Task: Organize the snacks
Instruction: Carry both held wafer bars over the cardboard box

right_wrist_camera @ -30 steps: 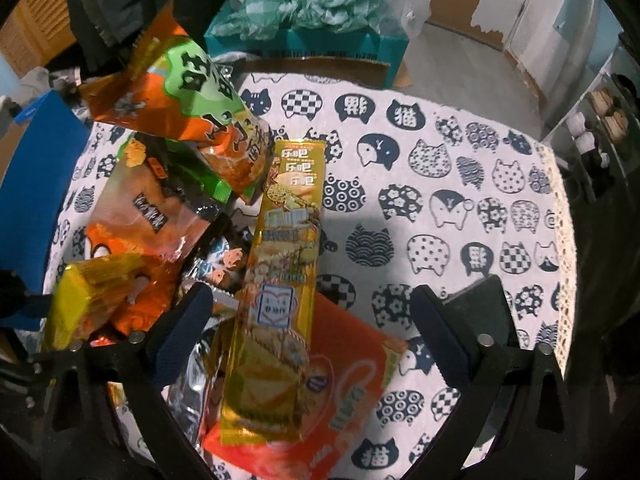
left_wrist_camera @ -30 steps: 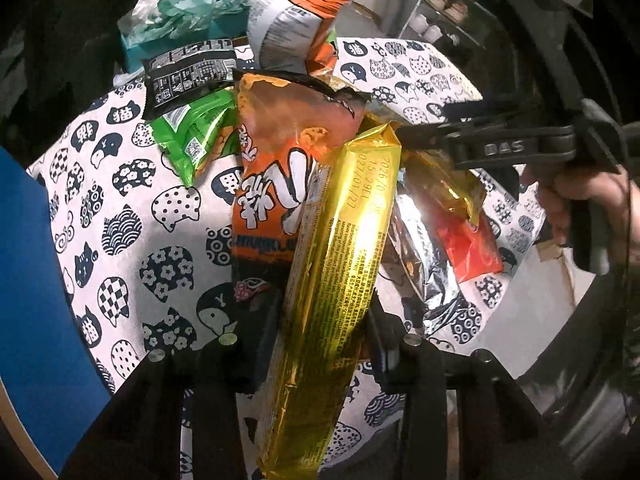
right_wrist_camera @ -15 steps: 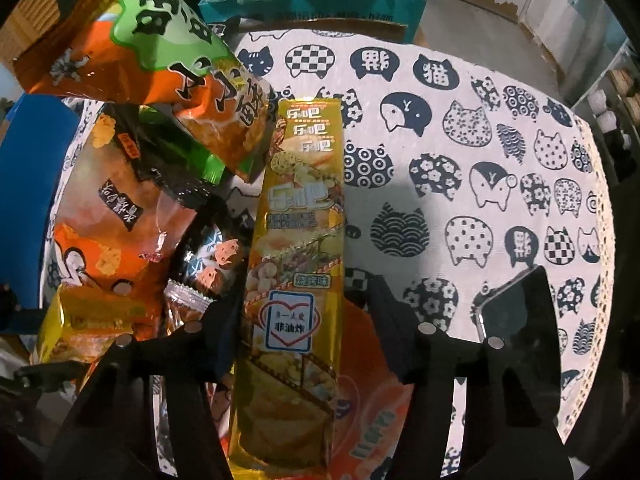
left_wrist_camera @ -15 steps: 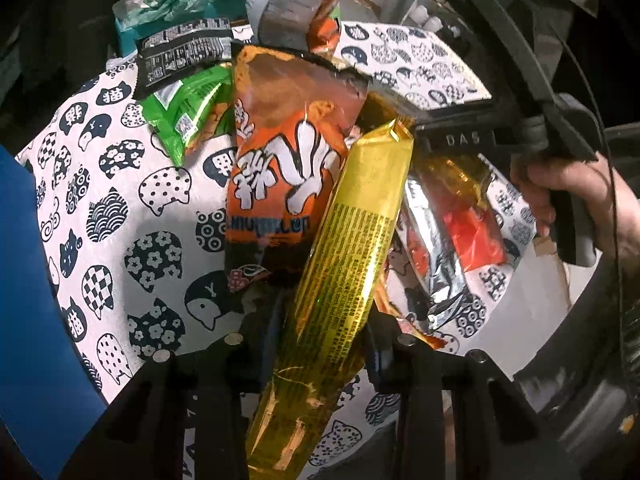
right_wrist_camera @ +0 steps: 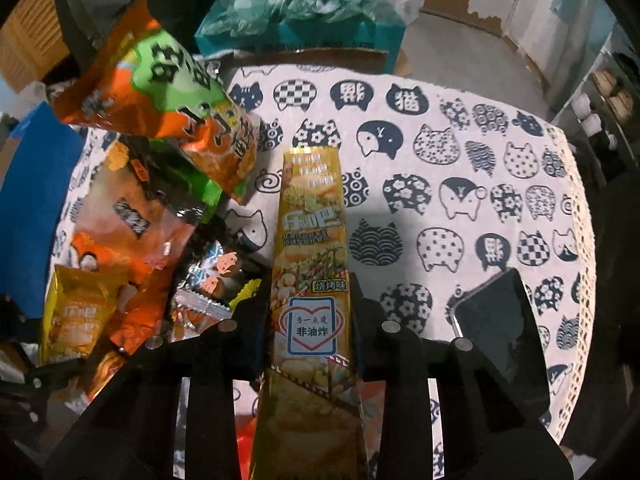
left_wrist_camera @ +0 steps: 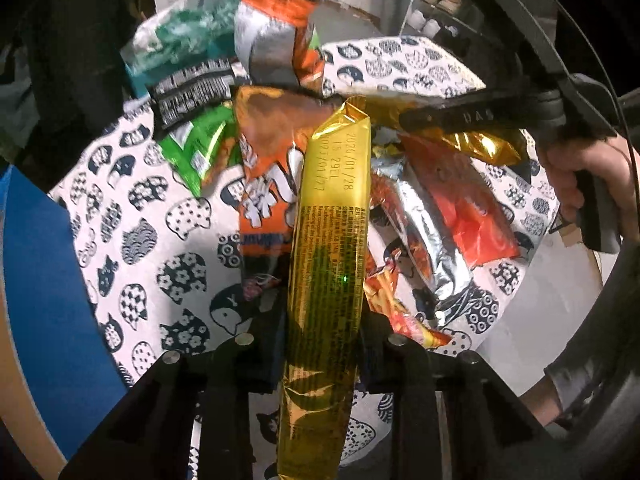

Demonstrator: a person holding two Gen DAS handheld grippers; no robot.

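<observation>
Pointing lengthwise away, each tongs (left_wrist_camera: 324,344) (right_wrist_camera: 310,320) clamps a gold packet (left_wrist_camera: 328,240) (right_wrist_camera: 312,264).

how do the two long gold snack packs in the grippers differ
The left gripper's gold pack shows its back: fine print and a stamped date. The right gripper's gold pack shows its front: snack pictures and a heart label. Both are long, shiny and clamped midway in the left gripper and right gripper.

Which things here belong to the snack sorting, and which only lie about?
Belong to the job:
- long gold packet in the left tongs
- long gold packet in the right tongs
- orange bag
- green bag
- red bag

Lying about:
- phone
- cat-print tablecloth
- teal box
</observation>
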